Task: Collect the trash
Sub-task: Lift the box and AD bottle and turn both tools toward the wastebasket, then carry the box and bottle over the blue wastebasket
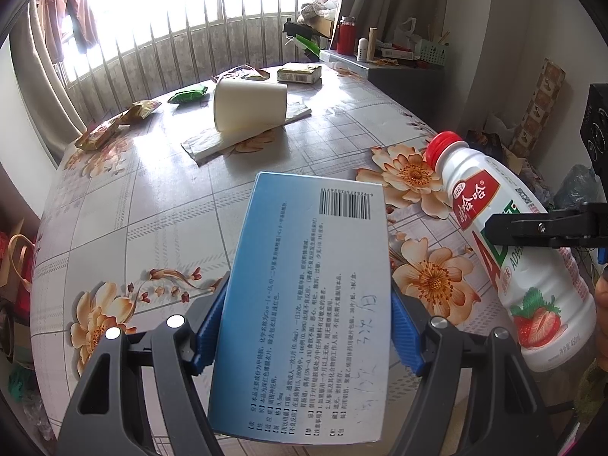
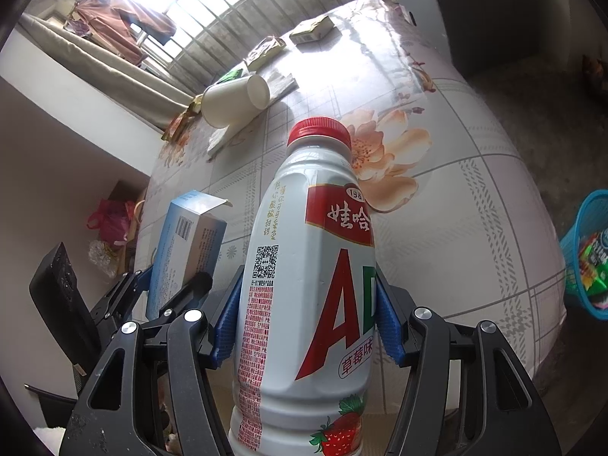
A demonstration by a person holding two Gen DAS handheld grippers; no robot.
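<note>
Left tongs (image 1: 304,332) around blue box (image 1: 304,304), right tongs (image 2: 306,326) around bottle (image 2: 304,266).

The left gripper (image 1: 304,326) points forward and downward, its blue fingers (image 1: 208,326) pressed against the two long sides of a box (image 1: 304,304). The right gripper (image 2: 304,323) is tilted the same way, its fingers (image 2: 227,323) clamped on a bottle (image 2: 304,285). At the left view's 3 o'clock edge, what may be a fingertip (image 1: 601,296) shows, too cropped to be sure.
</note>
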